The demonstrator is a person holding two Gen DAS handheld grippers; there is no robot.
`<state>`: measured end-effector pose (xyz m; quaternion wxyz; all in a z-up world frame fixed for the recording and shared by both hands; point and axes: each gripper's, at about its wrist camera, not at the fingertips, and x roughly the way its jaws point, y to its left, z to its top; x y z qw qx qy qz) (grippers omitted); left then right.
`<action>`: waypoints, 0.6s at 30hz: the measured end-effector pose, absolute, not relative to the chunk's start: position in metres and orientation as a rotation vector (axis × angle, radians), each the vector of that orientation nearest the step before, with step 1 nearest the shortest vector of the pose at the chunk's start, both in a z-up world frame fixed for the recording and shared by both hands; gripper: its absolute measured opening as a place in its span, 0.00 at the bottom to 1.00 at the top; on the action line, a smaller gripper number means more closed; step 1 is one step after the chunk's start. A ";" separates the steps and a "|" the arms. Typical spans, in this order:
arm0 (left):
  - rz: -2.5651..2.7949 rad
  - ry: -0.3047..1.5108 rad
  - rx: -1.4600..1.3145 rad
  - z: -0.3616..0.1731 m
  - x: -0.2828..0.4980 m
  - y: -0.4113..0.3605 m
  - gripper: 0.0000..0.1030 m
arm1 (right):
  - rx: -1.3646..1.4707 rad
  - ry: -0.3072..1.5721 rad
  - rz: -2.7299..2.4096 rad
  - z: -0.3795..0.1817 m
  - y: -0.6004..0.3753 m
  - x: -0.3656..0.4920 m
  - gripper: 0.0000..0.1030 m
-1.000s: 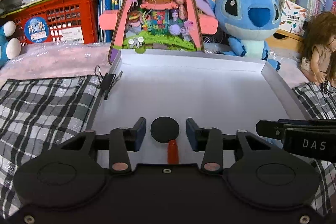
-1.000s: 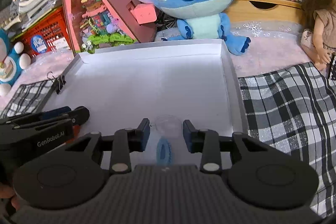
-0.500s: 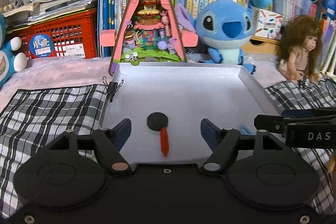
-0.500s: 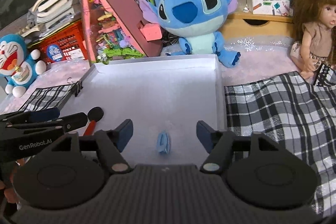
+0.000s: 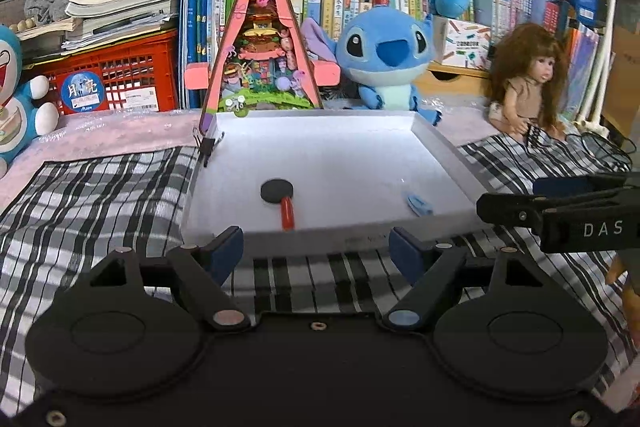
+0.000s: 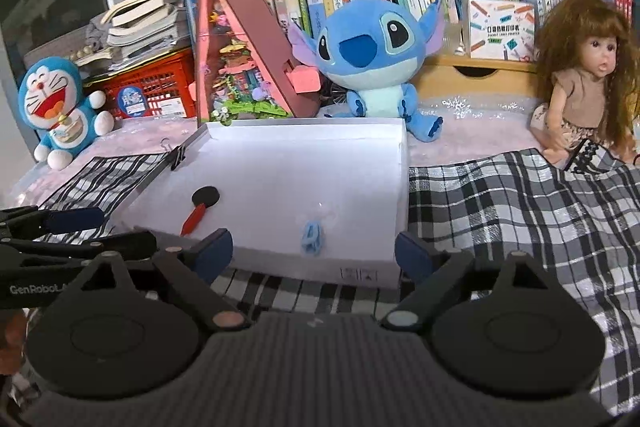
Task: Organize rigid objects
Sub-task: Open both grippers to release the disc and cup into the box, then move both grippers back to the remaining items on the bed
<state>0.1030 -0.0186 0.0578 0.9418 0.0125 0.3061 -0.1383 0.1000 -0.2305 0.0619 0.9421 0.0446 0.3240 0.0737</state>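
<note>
A white shallow box [image 5: 320,241] lies on a checked cloth. Inside it near the front lie a black disc with a red handle [image 5: 277,191] and a small blue clip [image 5: 419,205]. My left gripper [image 5: 316,251] hovers in front of the box's near wall. Its jaws are opening and nothing is between them. In the right wrist view the box [image 6: 320,263], the disc [image 6: 206,197] and the blue clip [image 6: 312,239] show again. My right gripper [image 6: 314,251] is also short of the near wall, jaws opening and empty. Each gripper shows at the edge of the other's view.
A black binder clip [image 5: 207,147] grips the box's left rim. Behind the box stand a pink triangular toy house [image 5: 262,59], a blue plush [image 5: 386,59], a doll [image 5: 528,83] and a red crate [image 5: 112,83]. The checked cloth [image 6: 520,219] spreads to both sides.
Both grippers drew back from inside the box to in front of its near wall, and their jaws widened. The red-handled disc and the blue clip, earlier between the fingers, stay lying in the box.
</note>
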 end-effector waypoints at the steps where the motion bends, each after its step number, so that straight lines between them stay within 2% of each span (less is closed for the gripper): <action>1: -0.284 0.623 0.025 0.057 0.099 -0.018 0.76 | 0.085 0.654 0.151 0.062 -0.231 0.095 0.93; 10: -0.281 0.613 0.025 0.048 0.063 -0.011 0.77 | 0.022 0.611 0.157 0.056 -0.228 0.057 0.99; 18: -0.255 0.608 0.012 0.034 0.040 -0.007 0.78 | -0.024 0.587 0.153 0.046 -0.227 0.031 1.00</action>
